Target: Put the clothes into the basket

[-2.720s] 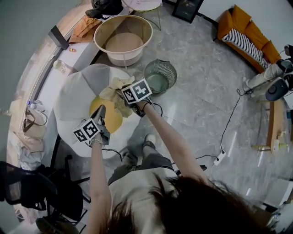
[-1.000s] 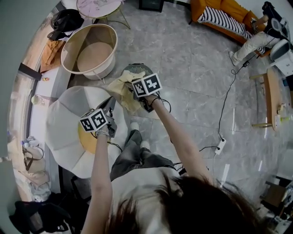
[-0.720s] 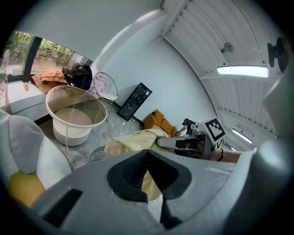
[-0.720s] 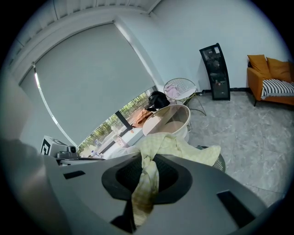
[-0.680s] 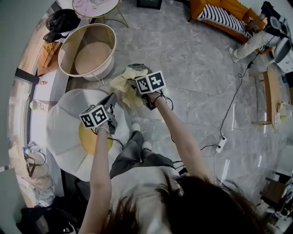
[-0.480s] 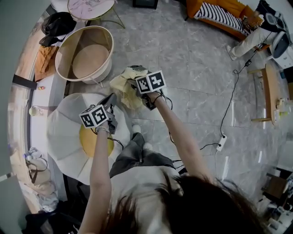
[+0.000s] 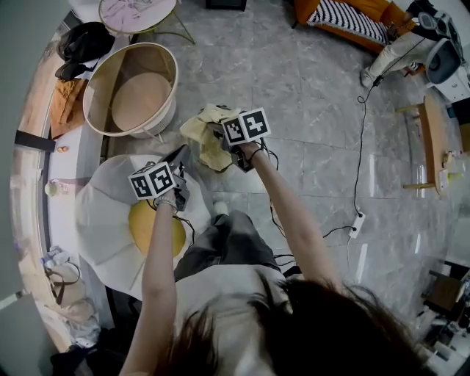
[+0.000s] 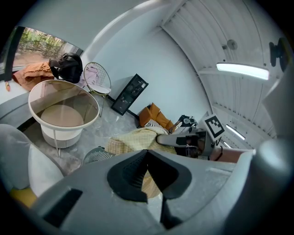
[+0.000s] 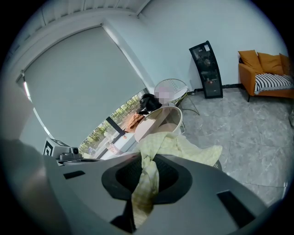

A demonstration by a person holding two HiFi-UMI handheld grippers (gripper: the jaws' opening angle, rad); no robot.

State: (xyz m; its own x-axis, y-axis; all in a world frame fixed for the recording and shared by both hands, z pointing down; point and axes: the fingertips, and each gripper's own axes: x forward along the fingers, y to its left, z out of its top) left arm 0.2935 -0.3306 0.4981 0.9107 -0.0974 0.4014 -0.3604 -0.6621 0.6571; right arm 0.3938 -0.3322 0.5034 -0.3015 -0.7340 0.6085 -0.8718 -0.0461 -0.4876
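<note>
A pale yellow checked cloth hangs in the air with my right gripper shut on a bunched fold of it. In the right gripper view the cloth drapes forward from the jaws of that gripper. The cream round basket stands on the floor beyond and to the left, also seen as the basket and the basket. My left gripper is shut on nothing, just left of the cloth. Its jaws meet at the tips.
A white petal-shaped chair with a yellow cushion is under my left arm. A small wire bin sits below the cloth. A side table, black bag, orange sofa and floor cable lie around.
Both grippers have moved away from the chair toward the basket, the right one carrying the cloth. The cloth now hides the wire bin in the head view.
</note>
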